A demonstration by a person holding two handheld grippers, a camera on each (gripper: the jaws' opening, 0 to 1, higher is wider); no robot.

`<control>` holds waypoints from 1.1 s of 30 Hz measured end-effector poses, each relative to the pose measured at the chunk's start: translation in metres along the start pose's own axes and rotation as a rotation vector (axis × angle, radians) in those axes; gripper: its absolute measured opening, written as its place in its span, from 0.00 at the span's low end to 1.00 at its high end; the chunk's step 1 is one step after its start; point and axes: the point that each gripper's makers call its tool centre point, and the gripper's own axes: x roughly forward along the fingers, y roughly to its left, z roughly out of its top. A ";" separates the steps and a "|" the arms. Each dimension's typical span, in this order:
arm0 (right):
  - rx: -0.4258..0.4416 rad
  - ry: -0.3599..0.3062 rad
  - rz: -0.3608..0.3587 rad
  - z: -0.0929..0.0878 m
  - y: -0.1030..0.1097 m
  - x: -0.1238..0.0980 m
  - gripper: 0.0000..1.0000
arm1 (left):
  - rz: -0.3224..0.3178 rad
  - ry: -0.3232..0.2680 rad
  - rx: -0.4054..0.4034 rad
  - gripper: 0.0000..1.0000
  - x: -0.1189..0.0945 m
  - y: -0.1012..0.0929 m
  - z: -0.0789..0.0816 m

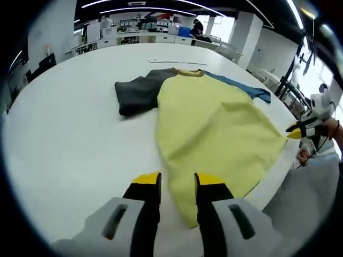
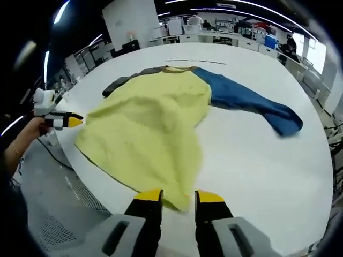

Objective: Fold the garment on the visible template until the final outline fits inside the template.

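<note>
We see the yellow shirt [image 1: 214,128] spread mid-frame on the white table [image 1: 69,139], gray sleeve [image 1: 136,93] upper left, blue sleeve [image 2: 252,104] right. Lab benches [image 1: 139,35] line the top. Left gripper [image 1: 177,182] and right gripper [image 2: 178,197] jaws stand narrowly apart, holding nothing.

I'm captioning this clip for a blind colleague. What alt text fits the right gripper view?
A yellow shirt with one blue sleeve and one dark grey sleeve lies spread on a white table, its hem hanging over the near edge. The right tongs stand open by the hem, and the left tongs reach in from the left.
</note>
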 end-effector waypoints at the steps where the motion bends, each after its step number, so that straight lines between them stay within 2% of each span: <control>1: 0.008 -0.005 -0.002 0.000 0.000 0.000 0.20 | 0.001 0.003 -0.001 0.20 -0.001 0.000 -0.002; 4: 0.079 -0.009 -0.011 -0.002 -0.003 0.002 0.19 | 0.010 0.024 0.014 0.20 -0.003 -0.003 -0.009; 7: 0.116 -0.030 -0.013 0.003 -0.001 -0.004 0.19 | 0.013 0.039 0.028 0.19 -0.003 -0.004 -0.014; 11: 0.108 -0.064 -0.040 0.017 -0.005 -0.012 0.19 | 0.010 0.041 0.009 0.19 -0.004 -0.006 -0.019; 13: 0.087 -0.066 -0.062 0.020 -0.011 -0.009 0.19 | 0.012 0.046 0.005 0.19 -0.004 -0.008 -0.021; 17: 0.103 -0.046 -0.099 0.012 -0.016 0.000 0.19 | 0.022 0.063 0.020 0.18 -0.003 -0.011 -0.027; 23: 0.123 0.034 -0.130 -0.019 -0.006 0.012 0.19 | 0.052 0.092 0.062 0.17 0.000 -0.014 -0.036; 27: 0.149 0.033 -0.134 -0.029 -0.002 0.017 0.17 | 0.053 0.081 0.056 0.18 0.000 -0.014 -0.037; 28: 0.144 0.004 -0.158 -0.026 -0.005 0.015 0.16 | 0.057 0.086 0.059 0.17 -0.001 -0.014 -0.038; 30: 0.146 0.019 -0.155 -0.030 -0.004 0.015 0.14 | 0.060 0.089 0.060 0.17 -0.001 -0.013 -0.039; 33: 0.164 0.007 -0.165 -0.028 -0.007 0.015 0.10 | 0.060 0.095 0.038 0.16 -0.001 -0.012 -0.041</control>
